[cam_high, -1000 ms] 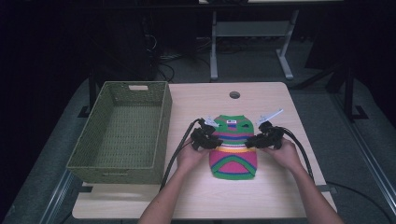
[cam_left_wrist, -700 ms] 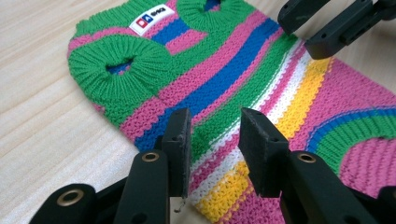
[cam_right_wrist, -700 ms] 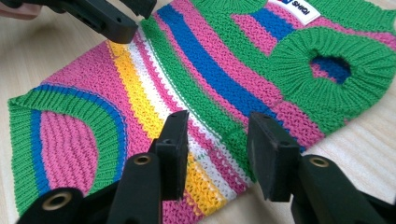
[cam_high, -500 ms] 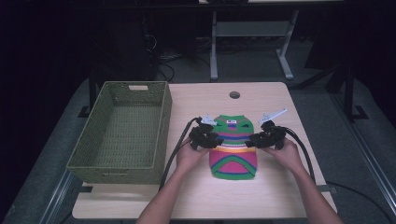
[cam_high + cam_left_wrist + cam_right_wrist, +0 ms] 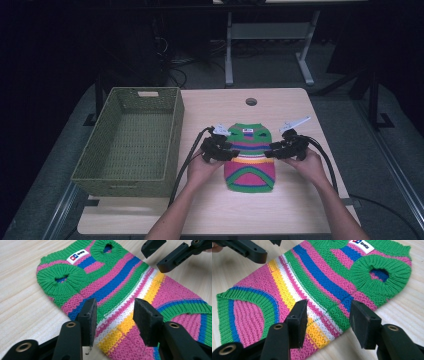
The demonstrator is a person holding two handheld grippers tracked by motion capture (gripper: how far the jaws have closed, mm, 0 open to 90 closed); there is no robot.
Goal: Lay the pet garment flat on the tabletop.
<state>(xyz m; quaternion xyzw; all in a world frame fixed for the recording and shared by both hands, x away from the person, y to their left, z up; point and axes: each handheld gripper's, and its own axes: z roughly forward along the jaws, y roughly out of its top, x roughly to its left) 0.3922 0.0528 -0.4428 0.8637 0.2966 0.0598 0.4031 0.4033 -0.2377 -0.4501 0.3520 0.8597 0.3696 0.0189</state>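
1. Sweater (image 5: 249,157): a small striped knit one lies flat on the pale wooden surface (image 5: 300,210), right of centre, with its green ribbed collar end pointing away from the person.
2. Its bands run green, pink, blue, white and yellow, and a white label (image 5: 78,256) sits near the collar between two round green-ribbed sleeve openings.
3. Left gripper (image 5: 227,151) sits at the sweater's left edge, held in the person's left hand (image 5: 200,170); in the left gripper view its jaws stand wide apart, poised over the edge of the knit at the pink, green and yellow stripes, with nothing pinched between them.
4. Right gripper (image 5: 270,151) sits at the sweater's right edge, held in the right hand (image 5: 309,165); in the right gripper view its jaws are likewise spread wide over the edge of the striped middle, closing on nothing.
5. Each gripper faces the other across the garment's middle, and the other gripper's black jaws show at the top of each gripper view.
6. Black cables (image 5: 182,170) trail from both grippers back toward the person.
7. Green woven basket (image 5: 100,172) stands on the left part of the surface, just beside the left gripper's cable and apart from the sweater.
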